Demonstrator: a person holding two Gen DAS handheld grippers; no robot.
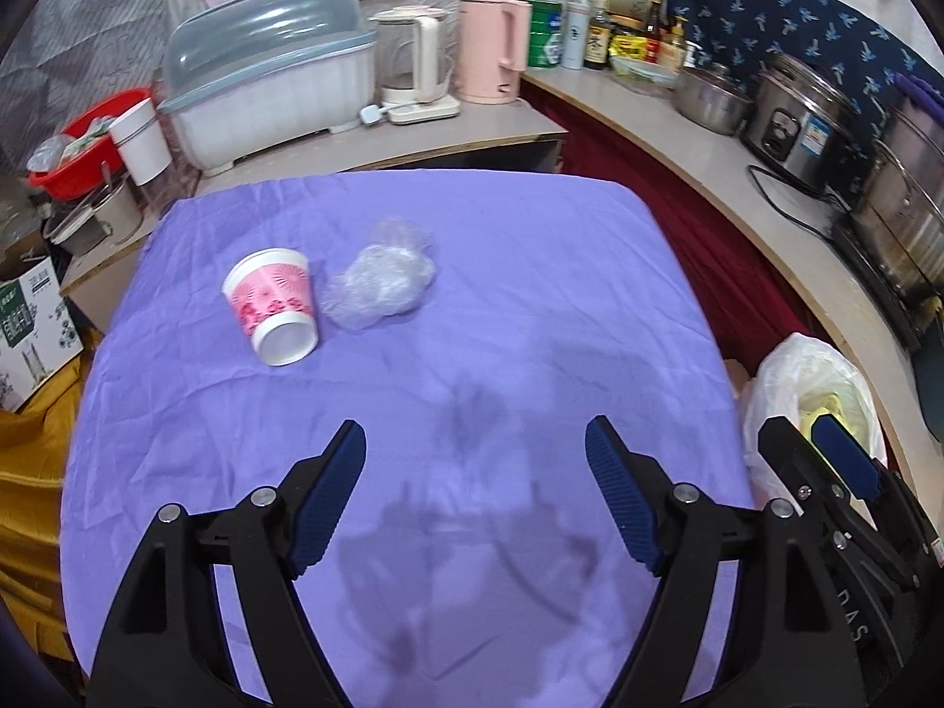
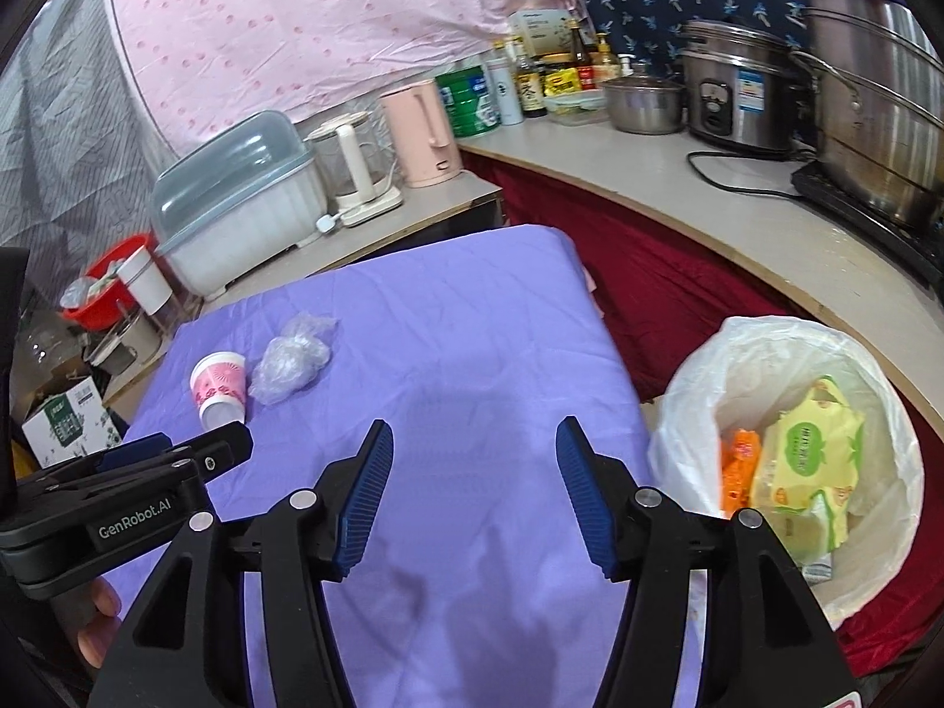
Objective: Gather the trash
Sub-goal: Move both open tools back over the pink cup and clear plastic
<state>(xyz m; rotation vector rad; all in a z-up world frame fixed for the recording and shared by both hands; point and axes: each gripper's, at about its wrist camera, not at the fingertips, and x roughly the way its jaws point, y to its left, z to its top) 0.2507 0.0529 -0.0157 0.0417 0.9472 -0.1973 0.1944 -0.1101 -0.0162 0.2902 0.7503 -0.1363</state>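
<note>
Bare purple cloth [image 1: 472, 271] beyond cup [image 1: 273, 305]

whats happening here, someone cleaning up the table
Yes, a person is clearing trash with a hand-held gripper in each hand. Both the left one and the right one hover open and empty over the purple cloth. A paper cup and crumpled plastic remain; the lined bin holds wrappers.

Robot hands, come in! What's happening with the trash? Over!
Left gripper open, empty. Right gripper open, empty. Cup tipped over beside crumpled plastic on the purple cloth, untouched. Nothing blocking.
</note>
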